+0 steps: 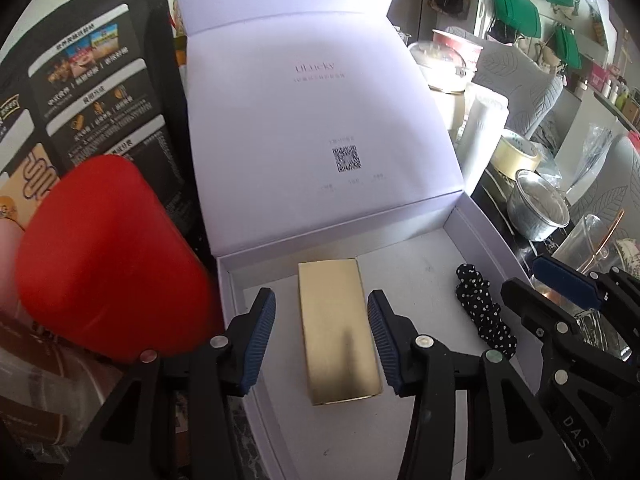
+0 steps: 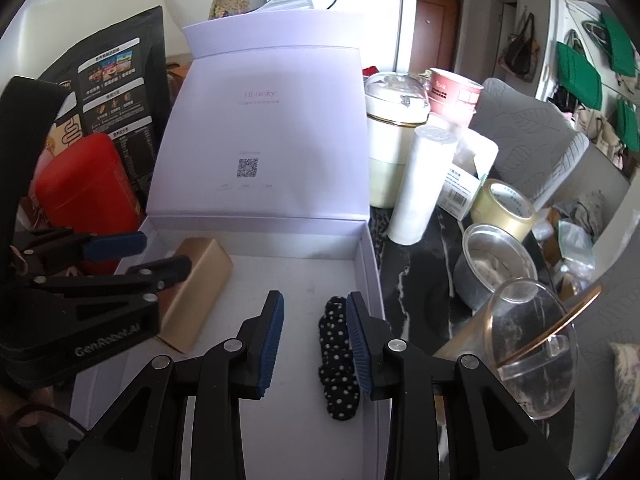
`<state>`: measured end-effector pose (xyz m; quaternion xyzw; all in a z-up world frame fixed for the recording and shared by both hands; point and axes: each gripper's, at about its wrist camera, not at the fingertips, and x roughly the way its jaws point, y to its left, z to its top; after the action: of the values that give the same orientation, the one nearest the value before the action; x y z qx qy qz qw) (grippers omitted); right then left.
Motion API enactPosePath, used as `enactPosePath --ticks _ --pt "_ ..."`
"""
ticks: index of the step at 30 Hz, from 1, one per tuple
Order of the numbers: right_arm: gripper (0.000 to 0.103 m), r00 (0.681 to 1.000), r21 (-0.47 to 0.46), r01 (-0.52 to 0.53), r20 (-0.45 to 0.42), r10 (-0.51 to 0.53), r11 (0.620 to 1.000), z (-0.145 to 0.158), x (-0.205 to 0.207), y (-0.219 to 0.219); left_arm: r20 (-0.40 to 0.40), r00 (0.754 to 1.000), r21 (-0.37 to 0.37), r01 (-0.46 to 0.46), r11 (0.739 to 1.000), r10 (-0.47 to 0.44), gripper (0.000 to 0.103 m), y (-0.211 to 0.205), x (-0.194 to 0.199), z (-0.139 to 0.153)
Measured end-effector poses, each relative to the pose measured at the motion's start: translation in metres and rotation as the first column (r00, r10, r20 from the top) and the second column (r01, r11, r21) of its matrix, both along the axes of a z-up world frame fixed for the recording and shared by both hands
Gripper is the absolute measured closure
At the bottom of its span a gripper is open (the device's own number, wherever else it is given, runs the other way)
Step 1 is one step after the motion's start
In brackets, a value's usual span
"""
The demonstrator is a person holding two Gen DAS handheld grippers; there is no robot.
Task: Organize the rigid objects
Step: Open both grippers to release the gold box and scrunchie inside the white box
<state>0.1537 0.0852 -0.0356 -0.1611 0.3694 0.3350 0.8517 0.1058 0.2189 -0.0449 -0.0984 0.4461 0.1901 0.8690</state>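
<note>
Left tongs [image 1: 321, 342] straddle gold box [image 1: 340, 332] untouching; scrunchie [image 1: 482, 310] hugs box wall [image 1: 486, 240]

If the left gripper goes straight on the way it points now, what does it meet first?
Most likely the gold box, lying in the white box between the open jaws of the left gripper; depth is unclear.

Left claw [image 1: 322, 332] and right claw [image 2: 316, 332] side by side, both angled downward, jaws apart.

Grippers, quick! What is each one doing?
Left gripper: open, pads either side of the gold box, not pressing.
Right gripper: open, holding nothing; dotted scrunchie lies beside it.
</note>
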Motion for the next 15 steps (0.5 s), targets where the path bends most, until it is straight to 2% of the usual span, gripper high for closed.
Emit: enactPosePath --ticks 15 --pt "0.071 0.998 0.061 -0.008 0.065 0.004 0.998 0.042 -0.020 -0.010 0.081 0.997 0.019 -0.015 1.000 0.013 0.055 -0.009 -0.019 0.044"
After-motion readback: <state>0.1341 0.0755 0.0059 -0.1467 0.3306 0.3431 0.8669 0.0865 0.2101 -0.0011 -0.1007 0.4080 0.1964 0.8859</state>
